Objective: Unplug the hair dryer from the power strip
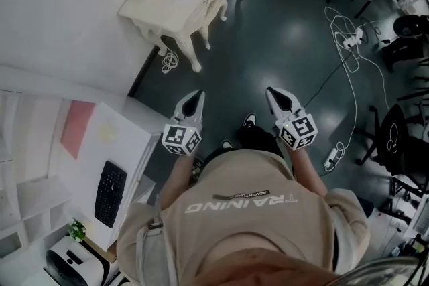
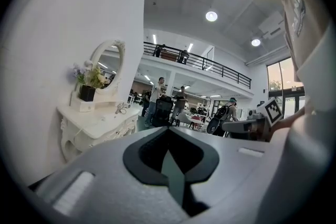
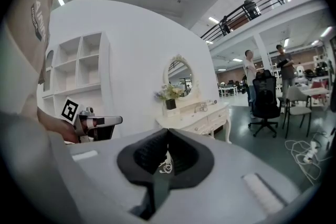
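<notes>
A white power strip (image 1: 332,157) lies on the floor just to my right; I can't pick out the hair dryer. I judge the plug hard and tightly seated and the strip light, so I'd pin the strip and pinch the plug body, never the cord. My left claw (image 1: 195,98) and right claw (image 1: 275,93) are both closed and empty, held out side by side. Farther off, a cord coil (image 1: 169,62) sits beneath the vanity surface (image 1: 159,10).

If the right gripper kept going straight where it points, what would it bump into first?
The right gripper would probably reach the white dressing table first; only floor shows between, depth unclear.
</notes>
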A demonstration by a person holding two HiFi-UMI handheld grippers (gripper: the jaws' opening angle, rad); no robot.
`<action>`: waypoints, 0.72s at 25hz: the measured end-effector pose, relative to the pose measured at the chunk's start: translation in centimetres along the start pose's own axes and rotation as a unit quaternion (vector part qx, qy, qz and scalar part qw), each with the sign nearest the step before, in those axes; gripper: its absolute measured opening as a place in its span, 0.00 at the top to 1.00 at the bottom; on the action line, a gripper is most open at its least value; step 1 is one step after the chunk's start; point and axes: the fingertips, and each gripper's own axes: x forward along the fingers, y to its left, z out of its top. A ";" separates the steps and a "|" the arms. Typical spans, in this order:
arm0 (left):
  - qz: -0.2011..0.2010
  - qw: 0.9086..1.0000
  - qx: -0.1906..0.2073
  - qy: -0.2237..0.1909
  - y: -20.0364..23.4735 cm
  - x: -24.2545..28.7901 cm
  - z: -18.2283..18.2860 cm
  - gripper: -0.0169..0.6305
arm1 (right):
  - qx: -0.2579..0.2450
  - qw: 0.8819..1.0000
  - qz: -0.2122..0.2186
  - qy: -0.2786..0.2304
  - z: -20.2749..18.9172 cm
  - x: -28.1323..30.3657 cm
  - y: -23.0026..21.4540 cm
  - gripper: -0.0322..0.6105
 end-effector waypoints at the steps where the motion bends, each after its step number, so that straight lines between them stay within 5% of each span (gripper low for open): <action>1: 0.004 1.000 -0.001 -0.003 0.4 1.0 0.2 0.96 | 0.007 1.000 0.002 0.000 -0.1 0.6 -0.6 0.95; 10: 0.030 0.998 0.048 0.001 2.3 11.2 5.0 0.96 | 0.021 0.998 0.044 -0.035 4.2 9.1 -9.2 0.95; 18: 0.047 0.997 0.054 0.003 2.2 20.7 6.7 0.96 | 0.011 0.996 0.081 -0.024 6.4 14.5 -17.3 0.95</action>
